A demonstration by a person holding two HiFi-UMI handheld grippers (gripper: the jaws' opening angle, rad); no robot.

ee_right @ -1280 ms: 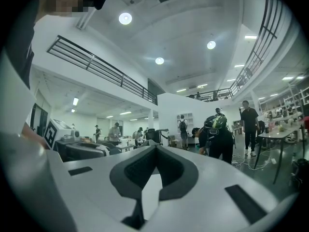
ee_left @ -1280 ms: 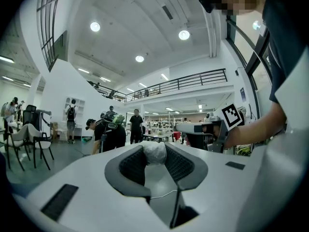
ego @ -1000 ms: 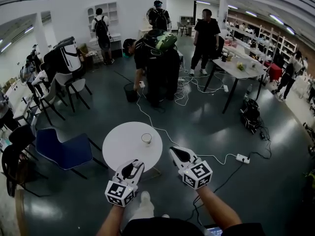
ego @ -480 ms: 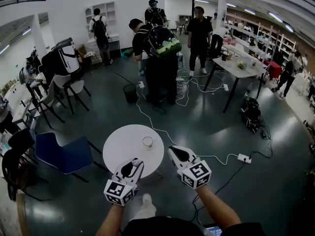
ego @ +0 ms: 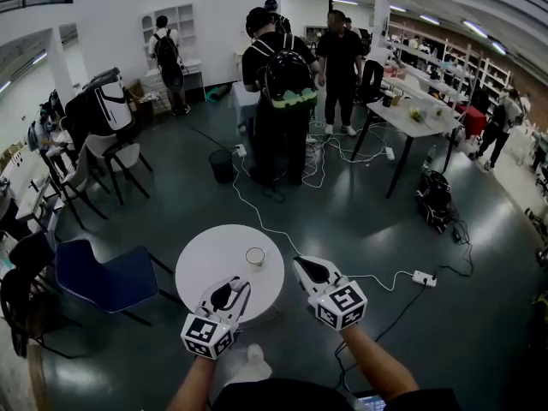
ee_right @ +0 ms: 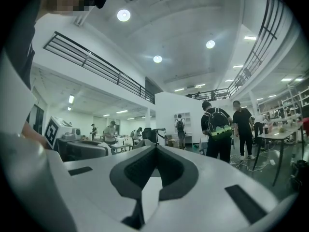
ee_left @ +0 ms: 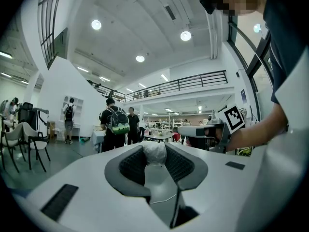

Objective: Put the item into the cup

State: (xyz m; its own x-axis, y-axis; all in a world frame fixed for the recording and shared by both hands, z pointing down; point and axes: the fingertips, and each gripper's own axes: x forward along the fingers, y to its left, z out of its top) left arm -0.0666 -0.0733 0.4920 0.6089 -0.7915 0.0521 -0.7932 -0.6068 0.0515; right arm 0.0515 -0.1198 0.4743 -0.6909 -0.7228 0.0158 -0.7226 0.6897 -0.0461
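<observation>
Between the jaws of the left gripper (ego: 239, 287): a small white crumpled wad (ee_left: 154, 153), paper or thin film, cannot tell which. It is pinched right at the tips, jaws part-way spread around it, dark ribbed pads pressing each side. Right gripper (ego: 302, 265): jaws pressed together, nothing between them, held by the right edge of the round white tabletop (ego: 205, 264). Cup (ego: 255, 256) stands upright toward the far right of the tabletop, mouth up, apart from both grippers; left gripper hovers over the near edge, short of the cup. Handling, as judged: wad looks very light and soft, will compress and not break. Little chance of slipping on the ribbed pads; more chance it clings to a pad or springs wide on release and catches the rim. Present hold across its middle seems adequate. Cup looks small and light, likely to tip if a jaw knocks it, so come from above, centred over the mouth
</observation>
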